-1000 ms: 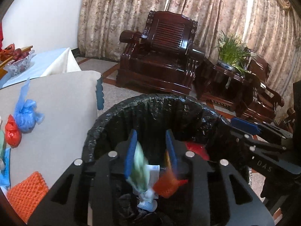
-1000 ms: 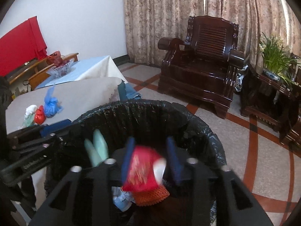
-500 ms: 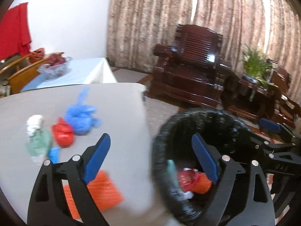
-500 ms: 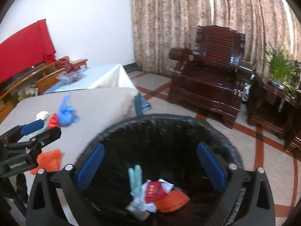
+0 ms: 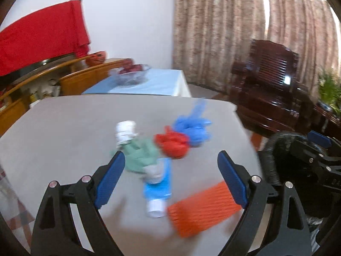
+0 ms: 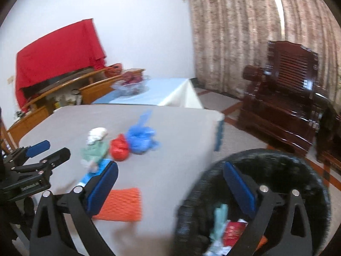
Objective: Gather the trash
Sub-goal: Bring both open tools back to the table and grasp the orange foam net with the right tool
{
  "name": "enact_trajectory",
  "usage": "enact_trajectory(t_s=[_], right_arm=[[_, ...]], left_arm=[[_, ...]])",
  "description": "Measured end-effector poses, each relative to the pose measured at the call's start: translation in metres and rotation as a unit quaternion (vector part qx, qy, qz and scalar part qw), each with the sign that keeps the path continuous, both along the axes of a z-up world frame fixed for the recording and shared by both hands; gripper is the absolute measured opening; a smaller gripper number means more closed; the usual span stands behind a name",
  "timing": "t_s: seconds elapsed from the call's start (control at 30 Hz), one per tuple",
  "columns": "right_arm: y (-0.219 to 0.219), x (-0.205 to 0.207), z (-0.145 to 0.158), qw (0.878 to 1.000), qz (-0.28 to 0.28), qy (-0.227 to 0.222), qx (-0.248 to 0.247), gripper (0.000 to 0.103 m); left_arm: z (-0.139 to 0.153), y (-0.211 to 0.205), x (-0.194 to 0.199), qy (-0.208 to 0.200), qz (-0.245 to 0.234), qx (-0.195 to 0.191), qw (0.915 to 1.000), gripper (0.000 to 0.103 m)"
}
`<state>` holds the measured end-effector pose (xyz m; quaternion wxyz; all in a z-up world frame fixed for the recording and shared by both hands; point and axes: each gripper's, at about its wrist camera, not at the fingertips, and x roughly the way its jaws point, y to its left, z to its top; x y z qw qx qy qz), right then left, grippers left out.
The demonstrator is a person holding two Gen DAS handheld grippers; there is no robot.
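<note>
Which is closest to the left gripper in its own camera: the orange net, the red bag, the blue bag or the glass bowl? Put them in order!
From the left gripper:
1. Orange net, just below right.
2. Red bag, middle of the table.
3. Blue bag, just behind it.
4. Glass bowl, on the far table.

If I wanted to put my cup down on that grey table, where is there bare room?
The grey table is bare along its left side and far edge, beyond the white wad. The middle is crowded: green bag, red bag, blue bag, blue tube. The orange net fills the near right corner.
</note>
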<state>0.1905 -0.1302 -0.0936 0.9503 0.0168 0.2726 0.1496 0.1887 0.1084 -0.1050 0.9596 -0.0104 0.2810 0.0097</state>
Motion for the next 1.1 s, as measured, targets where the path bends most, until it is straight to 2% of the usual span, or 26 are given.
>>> enact_trajectory(t_s=[0.2,0.3,0.57,0.73,0.83,0.87,0.97,1.03,1.07,1.1], right_arm=[[0.048,0.0,-0.017,0.999,0.048,0.003,-0.017,0.097],[0.064,0.002,-0.03,0.998,0.053,0.005,-0.028,0.096],[0.079,0.015,-0.079,0.996,0.042,0.067,-0.042,0.093],[0.078,0.021,-0.092,0.993,0.042,0.1,-0.046,0.089],[0.081,0.023,-0.101,0.989,0.053,0.127,-0.056,0.078],[0.082,0.023,-0.106,0.987,0.059,0.137,-0.058,0.07],[0.086,0.021,-0.107,0.987,0.071,0.134,-0.061,0.062],[0.086,0.019,-0.107,0.986,0.084,0.134,-0.053,0.051],[0.088,0.019,-0.108,0.985,0.096,0.135,-0.047,0.038],[0.09,0.018,-0.107,0.985,0.1,0.135,-0.047,0.032]], left_arm=[[-0.015,0.041,-0.005,0.015,0.045,-0.006,0.9989,0.086],[-0.024,0.054,-0.007,0.023,0.059,-0.014,0.9979,0.086],[-0.045,0.072,-0.008,0.039,0.071,-0.019,0.9965,0.085],[-0.055,0.074,-0.005,0.047,0.072,-0.025,0.996,0.085],[-0.058,0.072,-0.003,0.052,0.07,-0.028,0.9958,0.084],[-0.059,0.071,-0.002,0.052,0.07,-0.028,0.9958,0.084],[-0.06,0.069,-0.001,0.055,0.067,-0.027,0.9959,0.084],[-0.06,0.068,0.0,0.056,0.066,-0.027,0.9959,0.084],[-0.061,0.067,0.0,0.057,0.065,-0.027,0.9959,0.084],[-0.061,0.066,0.0,0.057,0.064,-0.027,0.996,0.084]])
